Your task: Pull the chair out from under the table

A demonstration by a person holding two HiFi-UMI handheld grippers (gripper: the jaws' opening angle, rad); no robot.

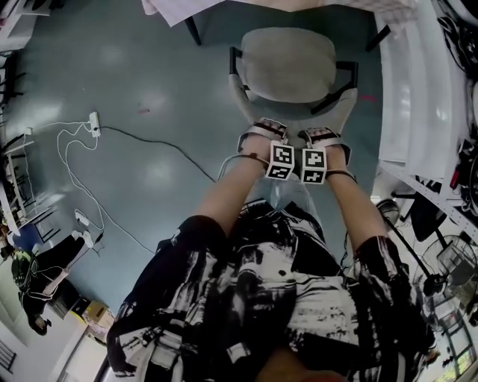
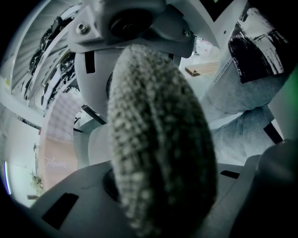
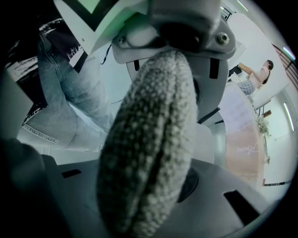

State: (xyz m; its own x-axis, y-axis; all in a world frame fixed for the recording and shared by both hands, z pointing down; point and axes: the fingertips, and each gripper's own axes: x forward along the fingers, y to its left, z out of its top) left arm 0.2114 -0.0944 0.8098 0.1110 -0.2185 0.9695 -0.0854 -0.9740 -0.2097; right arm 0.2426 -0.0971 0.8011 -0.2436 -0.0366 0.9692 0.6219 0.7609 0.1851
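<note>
The chair has a grey padded seat, black armrests and a grey knitted backrest whose top edge faces me. It stands on the blue-grey floor just in front of the cloth-covered table at the top of the head view. My left gripper and right gripper sit side by side on the backrest's top edge. In the left gripper view the knitted backrest edge fills the gap between the jaws of the left gripper. The right gripper likewise clamps the backrest edge.
A power strip with white and black cables lies on the floor to the left. White shelving runs along the right, with a fan below it. My jeans are close behind the chair. Another person stands far off.
</note>
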